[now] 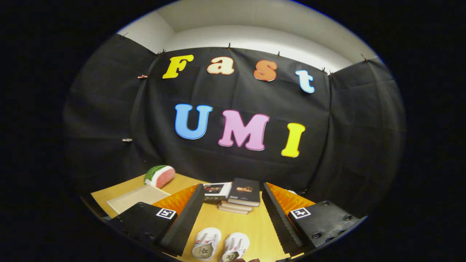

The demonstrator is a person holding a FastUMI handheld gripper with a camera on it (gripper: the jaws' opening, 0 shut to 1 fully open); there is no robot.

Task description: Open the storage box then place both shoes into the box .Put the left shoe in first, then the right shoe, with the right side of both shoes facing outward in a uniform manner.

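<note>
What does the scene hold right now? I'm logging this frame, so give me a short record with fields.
gripper: gripper open, fingers spread, holding nothing
shoes: pair of white shoes side by side on the table, between the fingers
books: stack of books beyond the shoes
watermelon slice: watermelon slice at the far left of the table
tray: flat tray in front of the watermelon slice
surface: wooden table

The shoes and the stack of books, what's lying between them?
Bare tabletop in the gripper view; shoes sit between the open claw fingers, books beyond.
</note>
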